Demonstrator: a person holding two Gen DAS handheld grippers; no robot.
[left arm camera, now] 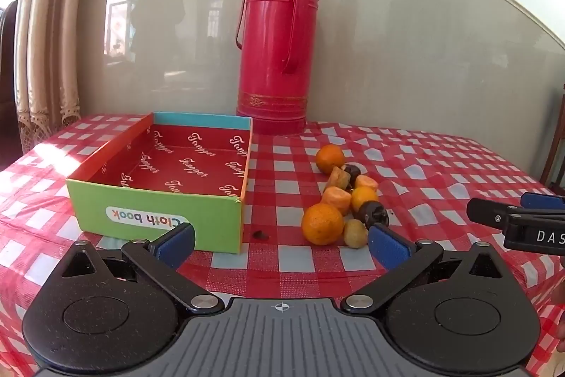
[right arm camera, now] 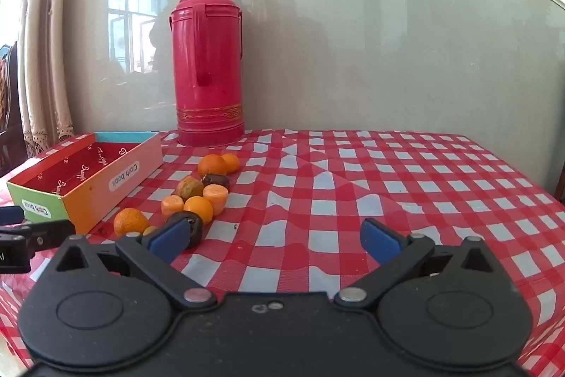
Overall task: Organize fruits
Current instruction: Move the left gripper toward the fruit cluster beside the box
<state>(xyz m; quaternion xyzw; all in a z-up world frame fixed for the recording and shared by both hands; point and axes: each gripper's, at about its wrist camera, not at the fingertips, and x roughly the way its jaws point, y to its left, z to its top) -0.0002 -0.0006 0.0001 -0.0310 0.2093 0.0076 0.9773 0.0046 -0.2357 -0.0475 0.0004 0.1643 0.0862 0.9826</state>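
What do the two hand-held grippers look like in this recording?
Both match: the left hand-held gripper and right hand-held gripper have blue pads on black linkage arms with silver pivot pins and round black housings. The right one's side carries white letters "DAS".

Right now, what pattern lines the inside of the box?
Red with repeated white script lettering inside the box, clearest in the left wrist view.

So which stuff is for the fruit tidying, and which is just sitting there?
For the job:
- fruit pile
- box, nothing in it
- left gripper, open
- right gripper, open

Just there:
- red flask
- checked tablecloth
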